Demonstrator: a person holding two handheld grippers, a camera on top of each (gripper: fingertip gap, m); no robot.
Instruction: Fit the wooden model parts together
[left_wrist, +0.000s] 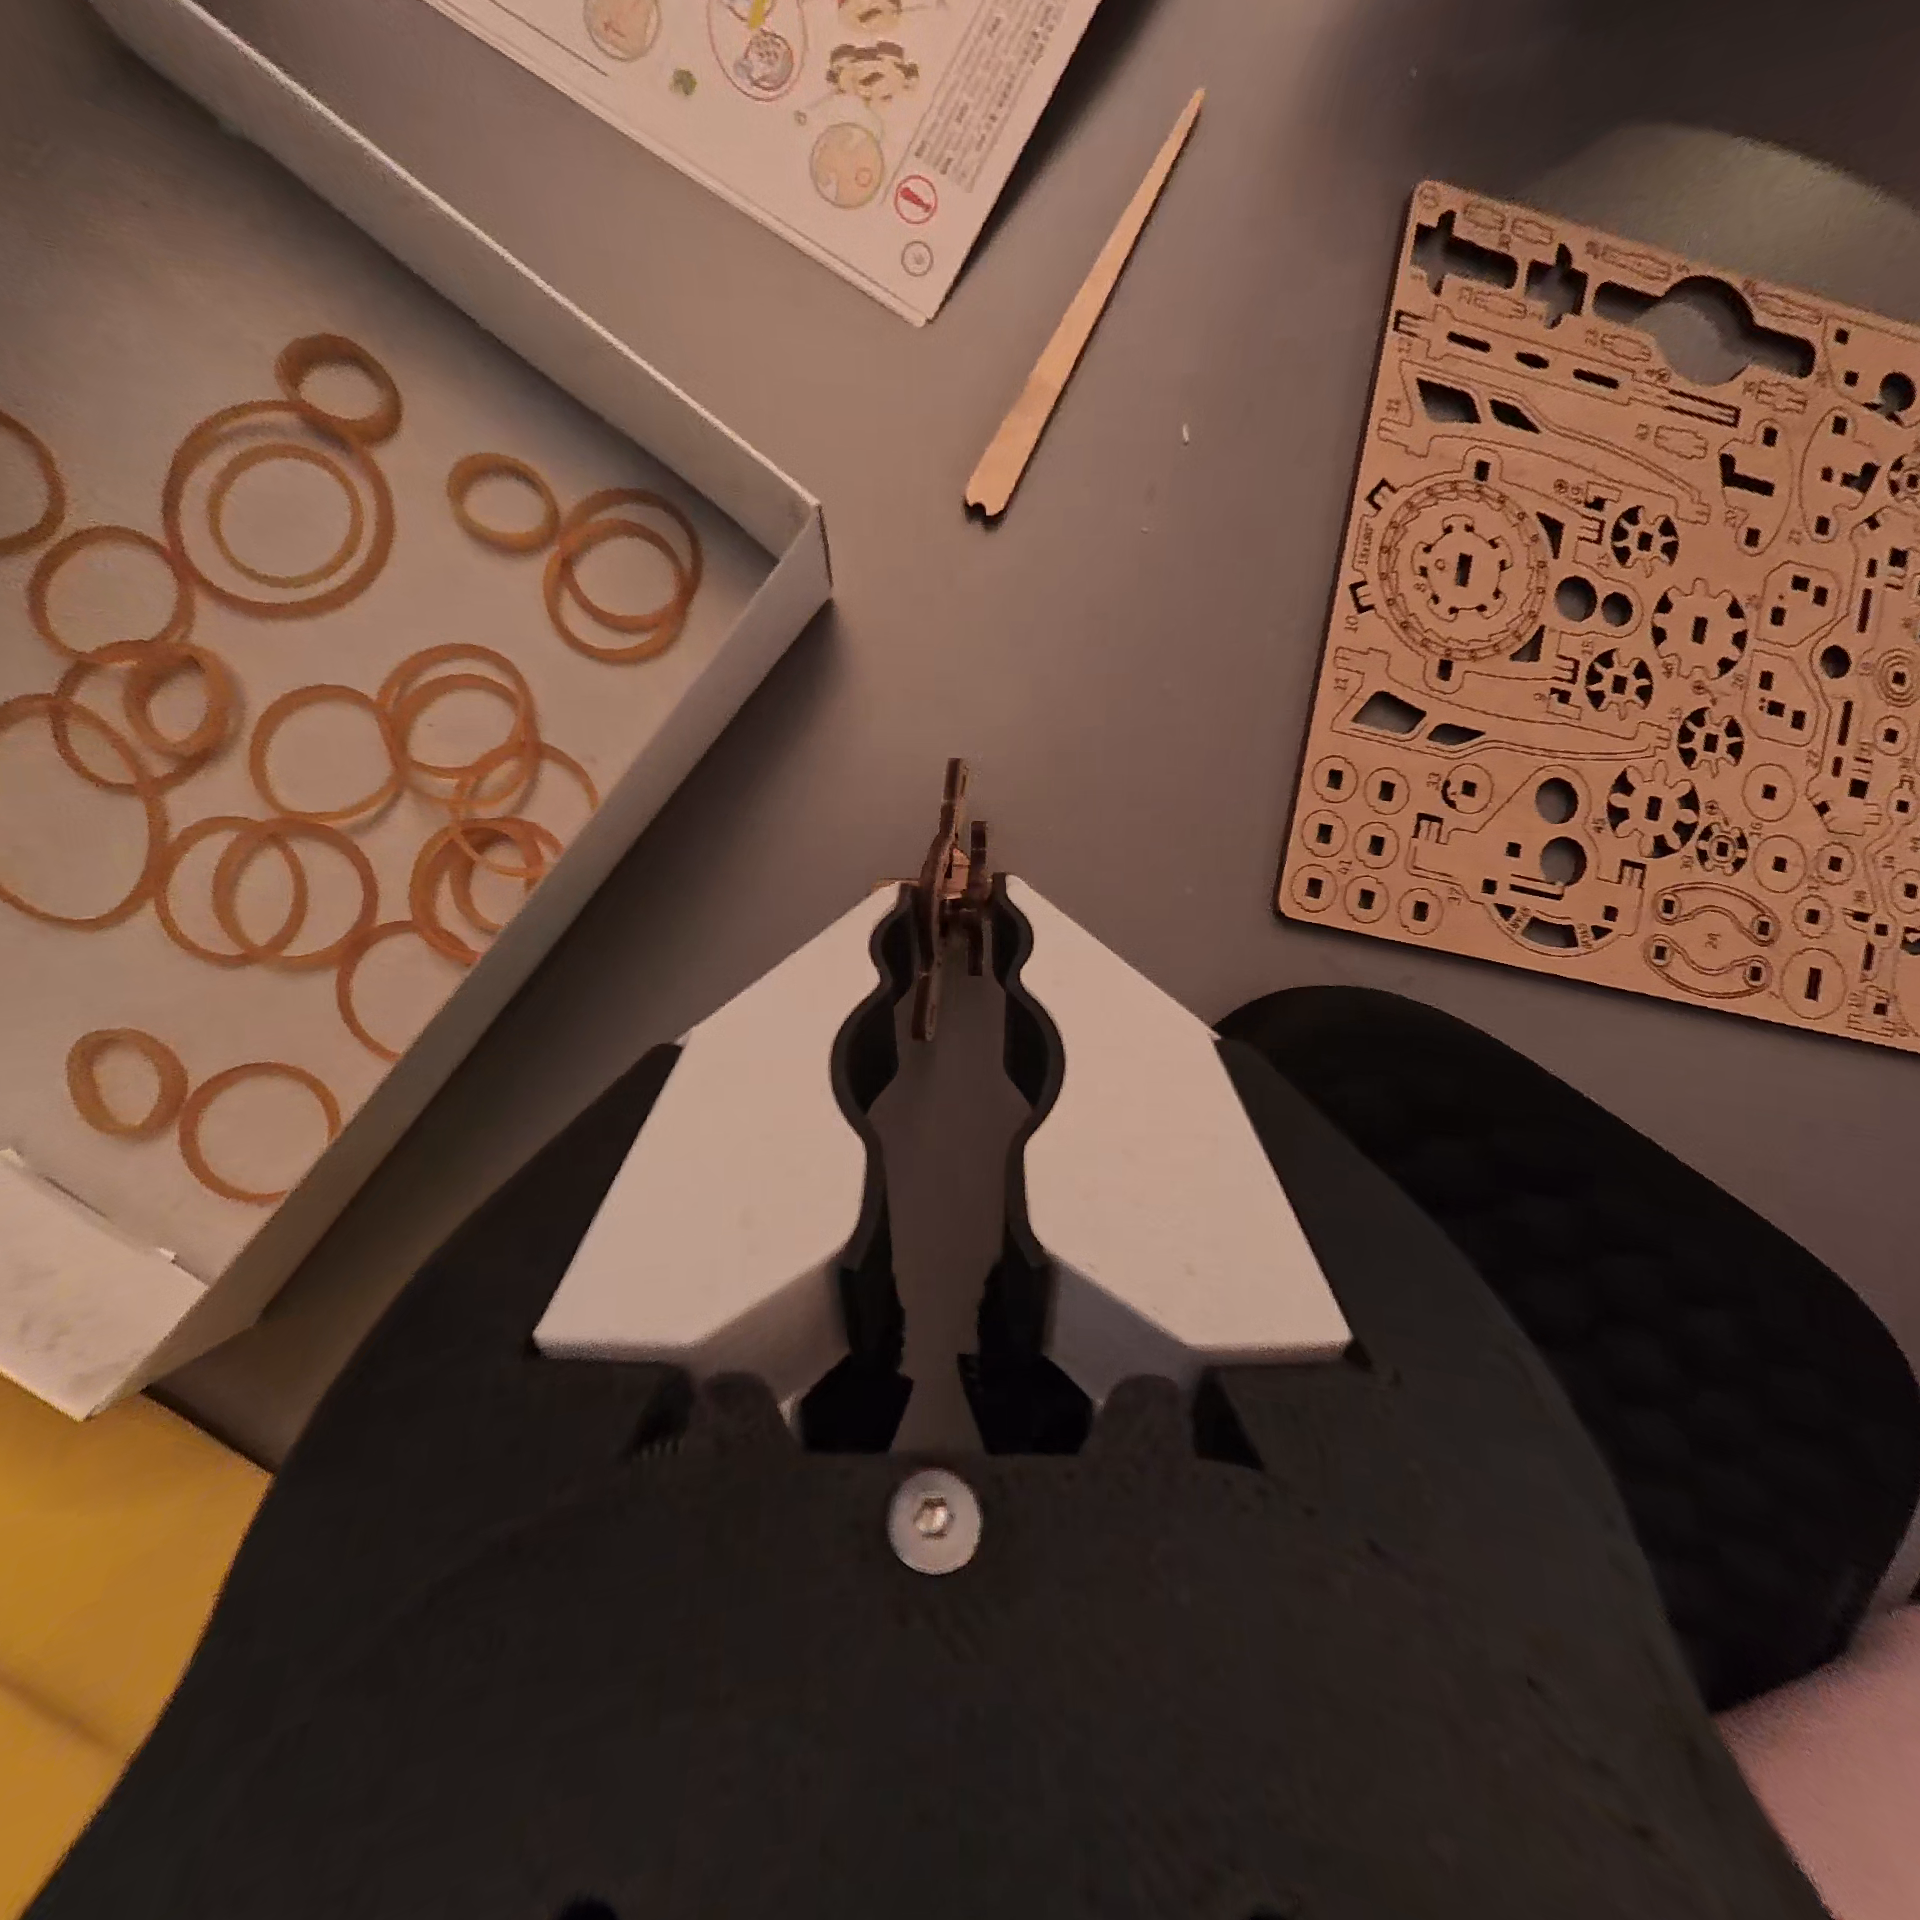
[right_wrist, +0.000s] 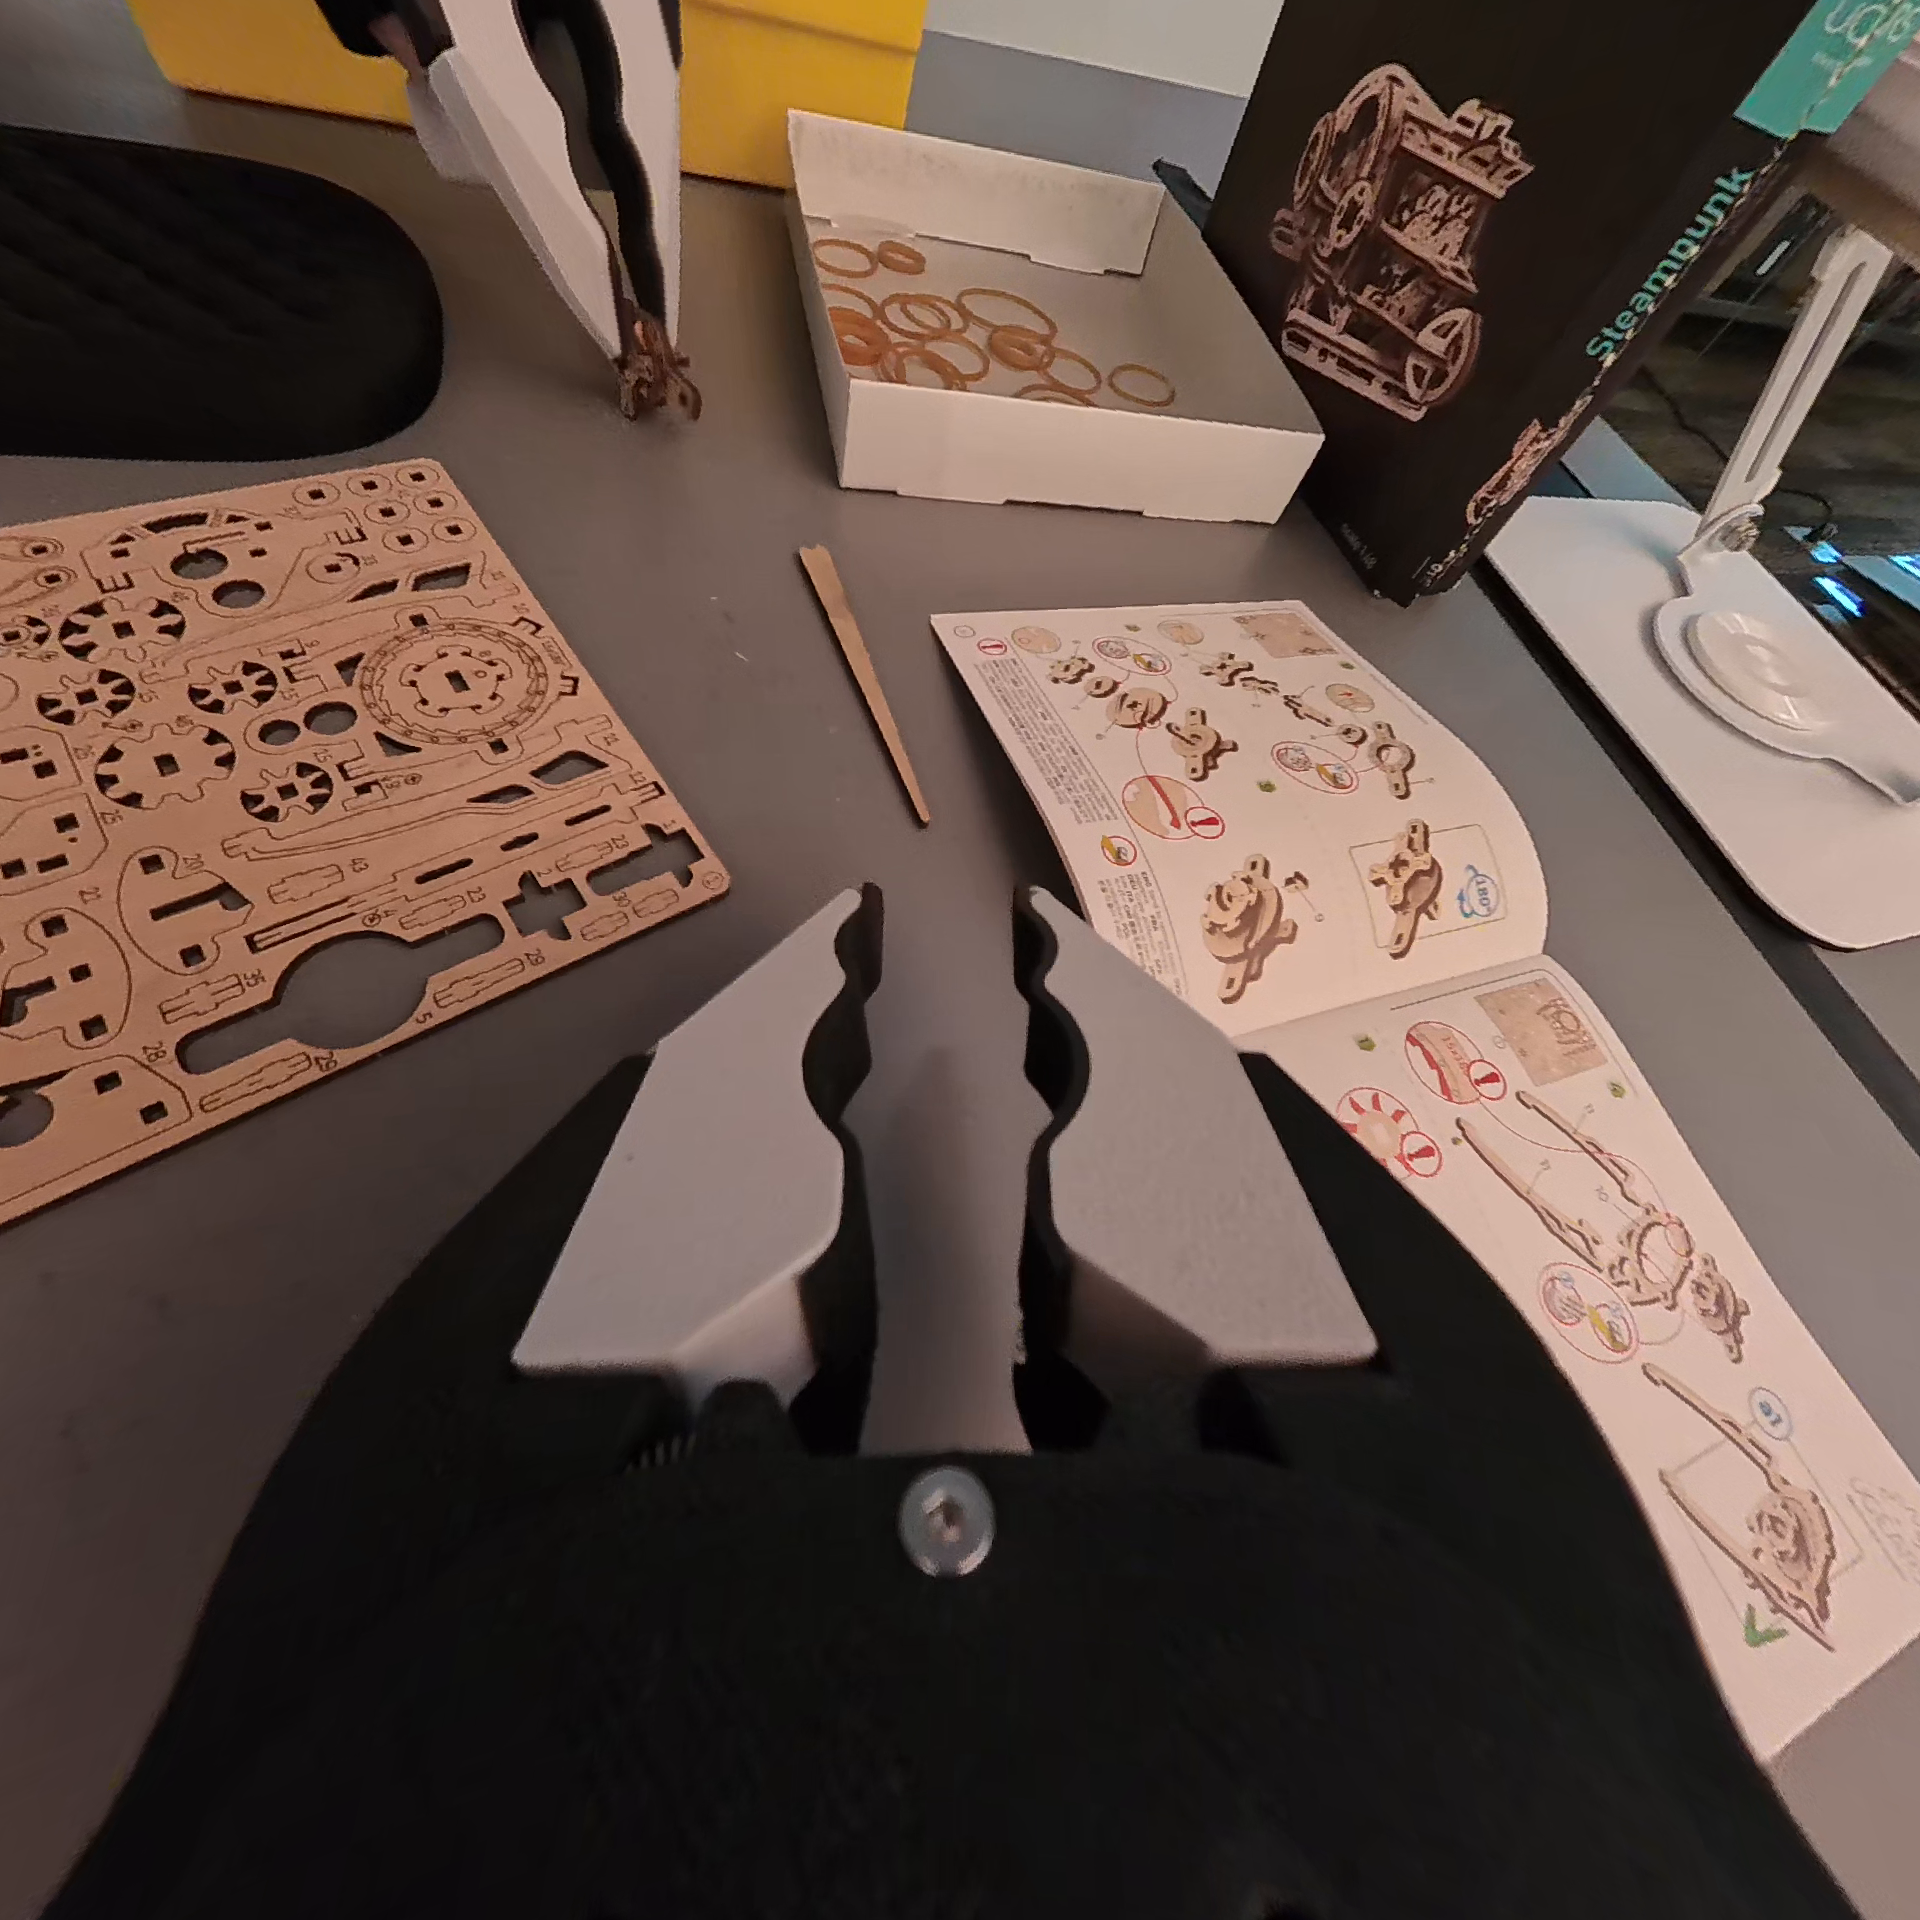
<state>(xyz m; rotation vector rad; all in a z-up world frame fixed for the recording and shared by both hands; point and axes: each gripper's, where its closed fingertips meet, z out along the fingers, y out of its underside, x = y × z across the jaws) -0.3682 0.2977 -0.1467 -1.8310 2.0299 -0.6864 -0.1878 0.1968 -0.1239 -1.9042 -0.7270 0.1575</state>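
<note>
Left gripper (left_wrist: 948, 883) jaws clamping wooden part (left_wrist: 951, 842); right gripper (right_wrist: 945, 904) jaws apart, empty; printed kit box (right_wrist: 1455, 260)

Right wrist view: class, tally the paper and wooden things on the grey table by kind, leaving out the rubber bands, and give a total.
Wooden parts sheet: 1
Wooden stick: 1
Instruction booklet: 1
White tray: 1
Dark kit box: 1
Total: 5

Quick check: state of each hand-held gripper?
Left hand-held gripper: closed on a small dark wooden model part.
Right hand-held gripper: open, empty.
</note>
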